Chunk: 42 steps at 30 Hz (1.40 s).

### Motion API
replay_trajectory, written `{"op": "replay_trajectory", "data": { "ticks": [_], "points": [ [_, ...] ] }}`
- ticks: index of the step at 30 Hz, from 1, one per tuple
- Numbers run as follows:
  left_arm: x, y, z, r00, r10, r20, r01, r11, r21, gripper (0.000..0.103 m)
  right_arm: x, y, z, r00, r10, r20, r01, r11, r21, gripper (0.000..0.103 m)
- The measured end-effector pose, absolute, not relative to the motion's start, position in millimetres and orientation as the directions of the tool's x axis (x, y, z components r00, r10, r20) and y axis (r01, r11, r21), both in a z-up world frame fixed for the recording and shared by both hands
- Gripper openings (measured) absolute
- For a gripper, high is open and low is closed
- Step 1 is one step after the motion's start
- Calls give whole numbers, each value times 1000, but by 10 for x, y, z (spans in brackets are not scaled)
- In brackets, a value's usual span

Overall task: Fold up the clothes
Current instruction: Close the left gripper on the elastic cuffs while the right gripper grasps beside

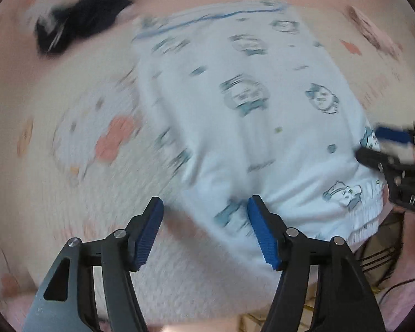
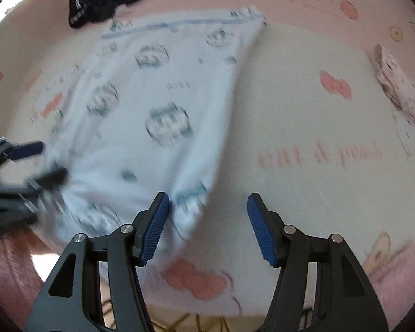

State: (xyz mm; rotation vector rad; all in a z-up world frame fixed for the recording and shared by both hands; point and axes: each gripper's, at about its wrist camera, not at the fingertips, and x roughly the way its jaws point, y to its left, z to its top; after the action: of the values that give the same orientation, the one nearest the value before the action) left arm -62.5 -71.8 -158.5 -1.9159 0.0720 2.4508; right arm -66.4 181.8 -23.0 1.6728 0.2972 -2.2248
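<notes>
pale garment [image 2: 157, 105] flat | both claws agape | black clothing [image 2: 105, 2] beyond, pink bundle [image 2: 398, 88] right

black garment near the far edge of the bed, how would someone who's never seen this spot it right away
Start from the pink and cream cartoon-print bedspread and find the large pale blue printed garment spread across it. Look past that garment's far left corner to the small crumpled black garment. It is the only dark item on the bed, unlike the pale pink folded piece lying far right.
</notes>
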Motion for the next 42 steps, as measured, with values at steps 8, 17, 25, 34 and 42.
{"op": "replay_trajectory", "data": {
  "ticks": [8,17,25,34,42],
  "points": [
    [-473,-295,-1699,-259,102,-961,-84,-993,-83,66,-438,1771,-195,-243,-196,-950,403,-911,85,62],
    [-169,-42,-1925,-228,53,-972,-25,-999,-48,67,-338,1830,-217,-220,-208,-953,379,-919,114,66],
    [-24,161,-2071,-232,240,-943,121,-954,-273,65,-273,1914,-218,-190,-257,-948,345,-921,181,66],
    [-117,504,-2318,-246,493,-834,215,-812,-543,63,-204,1847,-251,-132,-329,-935,381,-888,258,46],
    [-568,447,-1923,-269,477,-837,198,-823,-533,55,-145,1778,-277,-161,-331,-930,399,-884,245,50]
  ]
}}
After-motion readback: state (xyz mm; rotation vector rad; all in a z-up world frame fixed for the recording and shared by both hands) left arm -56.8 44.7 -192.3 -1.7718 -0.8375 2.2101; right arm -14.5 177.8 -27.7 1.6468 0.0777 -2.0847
